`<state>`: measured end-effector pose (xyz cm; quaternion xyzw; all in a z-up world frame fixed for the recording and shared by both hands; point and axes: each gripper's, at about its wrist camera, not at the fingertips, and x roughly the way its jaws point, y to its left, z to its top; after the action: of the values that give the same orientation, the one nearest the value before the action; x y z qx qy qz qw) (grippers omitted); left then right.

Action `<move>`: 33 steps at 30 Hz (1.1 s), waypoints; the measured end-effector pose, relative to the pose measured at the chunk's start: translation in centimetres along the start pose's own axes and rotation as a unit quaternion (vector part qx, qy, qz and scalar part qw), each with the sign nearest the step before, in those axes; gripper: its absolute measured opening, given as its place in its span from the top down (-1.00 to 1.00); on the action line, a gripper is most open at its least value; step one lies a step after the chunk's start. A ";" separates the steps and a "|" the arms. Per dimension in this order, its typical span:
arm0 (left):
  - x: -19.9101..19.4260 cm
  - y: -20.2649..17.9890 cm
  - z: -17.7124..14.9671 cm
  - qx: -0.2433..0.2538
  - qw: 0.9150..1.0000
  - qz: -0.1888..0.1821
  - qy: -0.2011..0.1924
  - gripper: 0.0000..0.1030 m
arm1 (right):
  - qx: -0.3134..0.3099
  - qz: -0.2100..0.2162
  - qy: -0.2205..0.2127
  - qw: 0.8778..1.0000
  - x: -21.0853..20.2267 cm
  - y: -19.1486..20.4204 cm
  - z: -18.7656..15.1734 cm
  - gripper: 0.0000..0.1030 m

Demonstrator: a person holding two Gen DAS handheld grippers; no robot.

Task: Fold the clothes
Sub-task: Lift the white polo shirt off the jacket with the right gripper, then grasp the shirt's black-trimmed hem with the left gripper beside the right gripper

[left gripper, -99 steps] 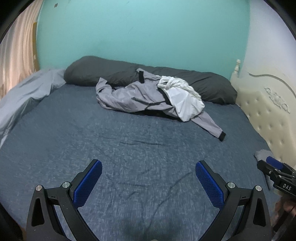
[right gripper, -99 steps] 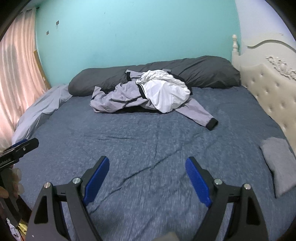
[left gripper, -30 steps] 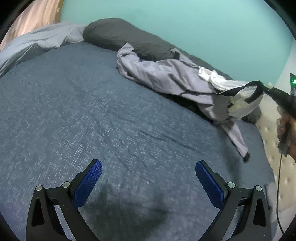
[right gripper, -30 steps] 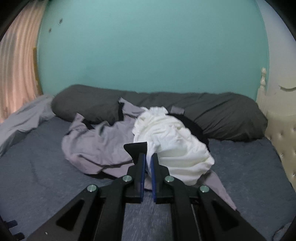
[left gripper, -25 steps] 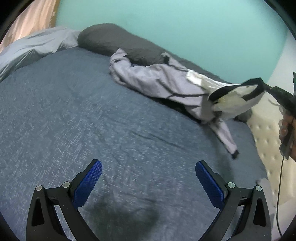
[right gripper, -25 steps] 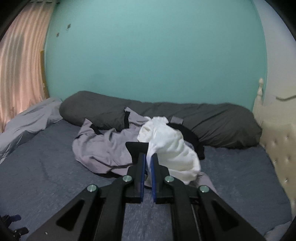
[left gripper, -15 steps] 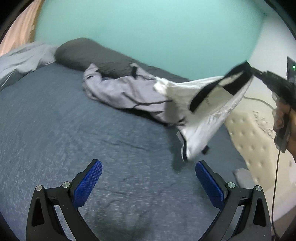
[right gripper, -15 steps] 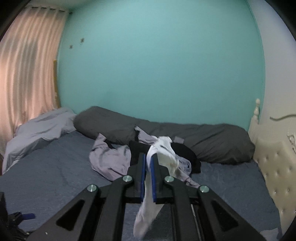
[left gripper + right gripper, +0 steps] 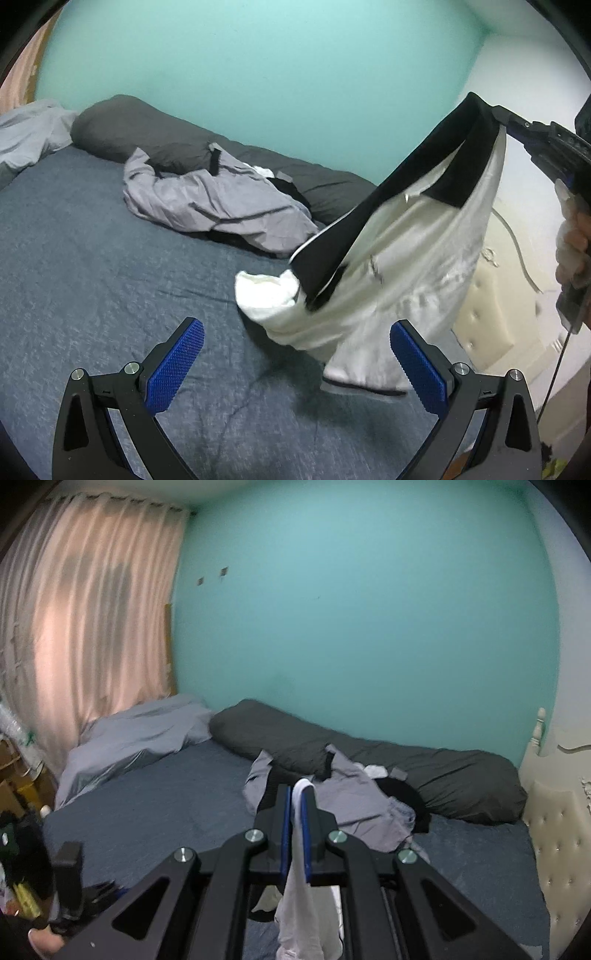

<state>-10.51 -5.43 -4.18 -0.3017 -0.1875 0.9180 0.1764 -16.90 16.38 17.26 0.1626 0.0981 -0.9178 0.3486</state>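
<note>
left wrist view: the left gripper [image 9: 295, 356] hovered with jaws spread wide and holding nothing above the blue bed [image 9: 92, 266]. the right gripper [image 9: 496, 112] pinched the black waistband of white shorts [image 9: 406, 258], which hung with their lower end resting on the bed. a grey jacket [image 9: 221, 199] lay crumpled near a dark pillow [image 9: 122, 129].

right wrist view: the right gripper [image 9: 294, 812] was clamped on the white shorts [image 9: 303, 904], which dangled below it.

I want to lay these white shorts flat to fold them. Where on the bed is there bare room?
The blue sheet is bare in front of the grey jacket, from the left hand-held gripper toward the crumpled blanket. Crowded: along the dark bolster, where the jacket lies.
</note>
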 end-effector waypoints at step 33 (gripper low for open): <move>16.0 1.3 -7.9 0.054 0.994 -0.014 0.098 -0.02 | 0.051 0.064 0.089 0.993 2.6 -2.1 -12.7 0.90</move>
<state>-18.01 2.29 -18.51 -0.3775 -0.1241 0.8902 0.2227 -17.26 20.11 4.65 0.2667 0.0711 -0.8796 0.3875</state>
